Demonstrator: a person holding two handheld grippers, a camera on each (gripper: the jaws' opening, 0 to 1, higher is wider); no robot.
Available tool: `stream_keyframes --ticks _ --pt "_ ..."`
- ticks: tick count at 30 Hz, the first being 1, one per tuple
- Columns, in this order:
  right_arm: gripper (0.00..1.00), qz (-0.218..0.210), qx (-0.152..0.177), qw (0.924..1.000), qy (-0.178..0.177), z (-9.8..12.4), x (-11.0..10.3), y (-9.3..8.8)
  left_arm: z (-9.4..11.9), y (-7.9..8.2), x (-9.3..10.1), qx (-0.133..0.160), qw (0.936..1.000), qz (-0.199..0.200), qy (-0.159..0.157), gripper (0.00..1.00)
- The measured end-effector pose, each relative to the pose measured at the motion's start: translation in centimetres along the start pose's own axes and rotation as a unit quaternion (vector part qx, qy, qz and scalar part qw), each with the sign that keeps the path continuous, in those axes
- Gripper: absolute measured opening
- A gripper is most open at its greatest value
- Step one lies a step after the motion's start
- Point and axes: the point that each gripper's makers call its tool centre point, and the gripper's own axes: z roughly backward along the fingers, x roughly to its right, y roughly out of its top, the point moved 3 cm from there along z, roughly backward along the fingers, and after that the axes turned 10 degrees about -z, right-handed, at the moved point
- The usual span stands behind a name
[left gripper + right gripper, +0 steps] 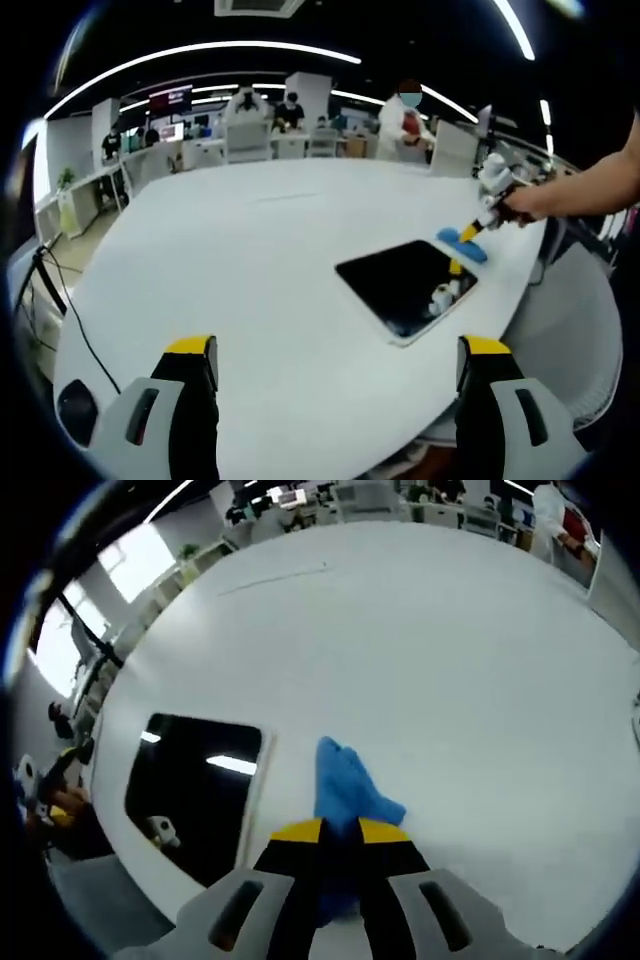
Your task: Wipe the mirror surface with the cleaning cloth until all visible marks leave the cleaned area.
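Two hand-held grippers: the right hand-held gripper (340,832) pinches a crumpled blue cleaning cloth (347,790) beside the dark rectangular mirror (190,785) on the white surface (420,640); the left hand-held gripper (338,352) hangs open.

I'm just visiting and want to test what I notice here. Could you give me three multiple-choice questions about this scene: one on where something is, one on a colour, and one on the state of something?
1. Where does the mirror lie?
A. flat on the white table
B. hanging on a wall
C. on the floor

2. What colour is the cleaning cloth?
A. red
B. blue
C. green

3. How do the jaws of the right gripper stand?
A. wide open, holding nothing
B. shut on the mirror
C. shut on the cloth

Answers:
1 A: the dark panel rests on the tabletop near its edge.
2 B: the cloth is plainly blue in both views.
3 C: the yellow-tipped jaws are pinched together with the cloth between them, beside the mirror.
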Motion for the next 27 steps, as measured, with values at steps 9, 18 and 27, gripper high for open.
stream_keyframes --ticks 9,18,27 --pt "0.81 0.138 0.140 0.9795 0.046 4.5 0.0 0.6 -0.2 0.2 1.1 0.014 0.9998 0.011 -0.004 1.00" --pt "0.86 0.111 0.159 0.9796 0.052 6.3 1.5 -5.7 0.1 0.1 2.2 0.028 0.9995 0.010 0.005 1.00" --pt "0.88 0.114 0.176 0.9769 0.041 8.7 0.9 -7.3 0.1 1.3 2.9 0.046 0.9989 0.012 0.007 1.00"
